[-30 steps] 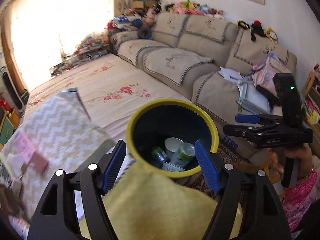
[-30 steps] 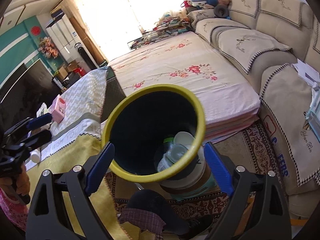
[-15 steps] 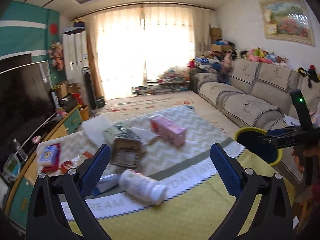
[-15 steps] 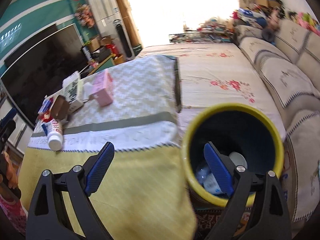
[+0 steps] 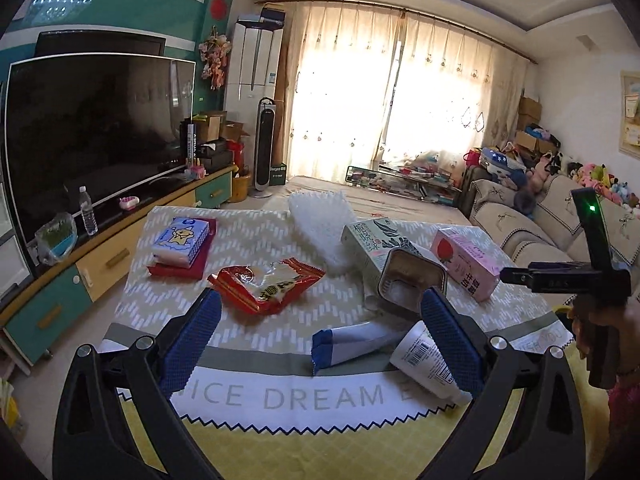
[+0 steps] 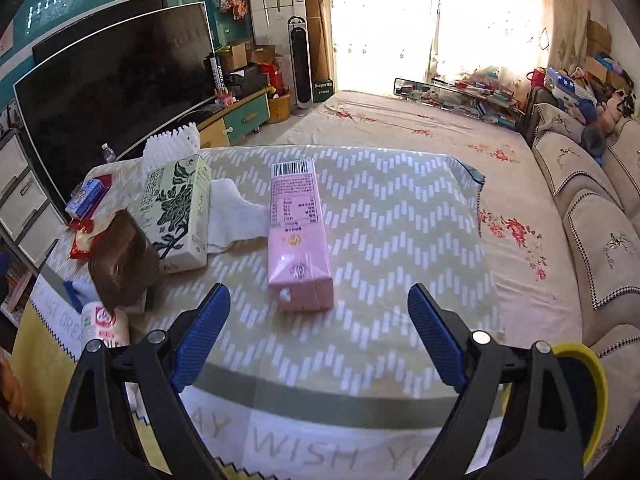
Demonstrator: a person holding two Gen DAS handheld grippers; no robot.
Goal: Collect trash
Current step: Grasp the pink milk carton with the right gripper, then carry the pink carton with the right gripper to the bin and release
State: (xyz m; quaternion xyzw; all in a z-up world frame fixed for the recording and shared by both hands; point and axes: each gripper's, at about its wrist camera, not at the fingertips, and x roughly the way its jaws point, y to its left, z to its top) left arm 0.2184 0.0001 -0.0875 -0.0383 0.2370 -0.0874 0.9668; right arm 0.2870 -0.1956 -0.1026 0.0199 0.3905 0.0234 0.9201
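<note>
While both grippers, left gripper (image 5: 320,340) and right gripper (image 6: 320,334), hang spread and empty | table (image 6: 400,216) keeps pink carton (image 6: 298,236), red wrapper (image 5: 266,282), tube (image 5: 352,346) uncollected | bin (image 6: 588,396) near right; much remains

Counted on tabletop w/ zigzag-pattern cloth (image 5: 256,332):
- 1 red-and-clear crinkled snack wrapper (image 5: 267,283)
- 1 pink rectangular drink carton (image 6: 298,236)
- 1 green-and-white printed cardboard box (image 6: 176,212)
- 1 blue-and-white soft tissue pack (image 5: 182,240), atop 1 flat red packet (image 5: 188,269)
- 1 white ridged foam sheet (image 5: 320,220)
- 1 brown open-ended cardboard tray (image 5: 412,282)
- 1 blue-and-white flattened tube (image 5: 352,346)
- 1 white cylindrical barcoded bottle (image 5: 424,364)

Off tabletop: 1 yellow-rimmed round bin (image 6: 588,396); 1 clear plastic water bottle (image 5: 88,210) on TV stand. 2 claws.
</note>
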